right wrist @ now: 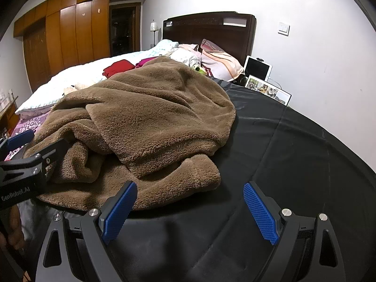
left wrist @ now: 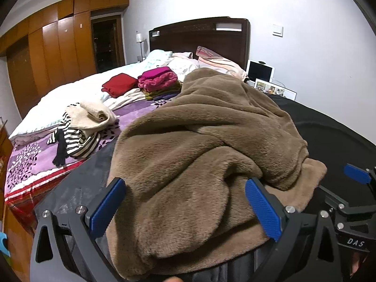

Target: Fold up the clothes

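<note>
Across the middle of both frames, a brown fleece garment (left wrist: 199, 145) lies crumpled on a black tabletop (right wrist: 293, 141). Left gripper (left wrist: 185, 209) holds its blue fingers (left wrist: 108, 208) spread wide over the fleece's near edge. Right gripper (right wrist: 190, 213) is likewise spread apart at the lower frame, gripping nothing.

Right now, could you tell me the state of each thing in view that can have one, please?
Left gripper: open, brown fleece between its fingers, not clamped.
Right gripper: open, empty, at the fleece's near edge.
Brown fleece garment: crumpled, unfolded, on the black sheet.
Red garment: folded.
Pink stack: folded, piled.
Striped and cream clothes: unfolded heap.
Tablet: screen dark.
</note>
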### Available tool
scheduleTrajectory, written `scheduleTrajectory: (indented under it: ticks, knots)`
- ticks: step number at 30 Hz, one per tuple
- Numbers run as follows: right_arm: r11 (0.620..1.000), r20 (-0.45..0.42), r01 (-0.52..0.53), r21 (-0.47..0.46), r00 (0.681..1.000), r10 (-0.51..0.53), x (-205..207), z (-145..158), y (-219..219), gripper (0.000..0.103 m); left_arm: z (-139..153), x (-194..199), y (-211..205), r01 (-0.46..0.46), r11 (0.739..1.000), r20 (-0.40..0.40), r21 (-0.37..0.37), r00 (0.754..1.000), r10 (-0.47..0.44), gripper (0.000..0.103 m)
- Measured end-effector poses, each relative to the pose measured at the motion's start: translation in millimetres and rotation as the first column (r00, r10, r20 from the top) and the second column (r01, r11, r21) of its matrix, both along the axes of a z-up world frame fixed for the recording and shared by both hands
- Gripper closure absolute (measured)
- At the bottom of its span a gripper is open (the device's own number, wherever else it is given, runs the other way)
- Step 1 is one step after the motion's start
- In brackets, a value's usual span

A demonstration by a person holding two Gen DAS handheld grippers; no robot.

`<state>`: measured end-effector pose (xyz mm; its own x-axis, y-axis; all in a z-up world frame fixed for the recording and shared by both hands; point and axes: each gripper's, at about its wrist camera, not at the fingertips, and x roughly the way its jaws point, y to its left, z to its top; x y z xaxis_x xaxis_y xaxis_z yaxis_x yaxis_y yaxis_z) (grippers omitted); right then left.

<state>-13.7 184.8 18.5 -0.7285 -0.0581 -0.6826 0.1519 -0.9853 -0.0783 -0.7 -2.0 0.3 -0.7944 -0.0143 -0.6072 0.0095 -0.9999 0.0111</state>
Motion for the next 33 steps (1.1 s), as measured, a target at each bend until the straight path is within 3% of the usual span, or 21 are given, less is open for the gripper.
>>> scheduleTrajectory:
  ticks: [10, 19, 28, 33]
  knots:
    - [1.0, 0.006, -0.001, -0.003, 1.0, 0.001, -4, -3, -1, 0.009, 3, -9, -24, -0.075, 0.993, 0.022, 0.087, 0.997, 0.074, 0.001]
    - [1.0, 0.022, -0.012, 0.001, 1.0, 0.012, -13, -3, -9, 0.009, 3, -12, -30, -0.106, 0.991, 0.028, 0.08, 0.994, 0.104, 0.001]
    - [0.996, -0.021, 0.028, 0.086, 0.999, -0.027, -15, 7, -18, 0.009, -1, -13, -27, -0.095, 0.993, 0.036, 0.068, 0.995, 0.093, 0.001]
    - [0.997, -0.028, 0.035, 0.074, 0.999, -0.033, -18, 10, -21, 0.009, -2, -14, -28, -0.093, 0.993, 0.041, 0.07, 0.995, 0.09, 0.001]
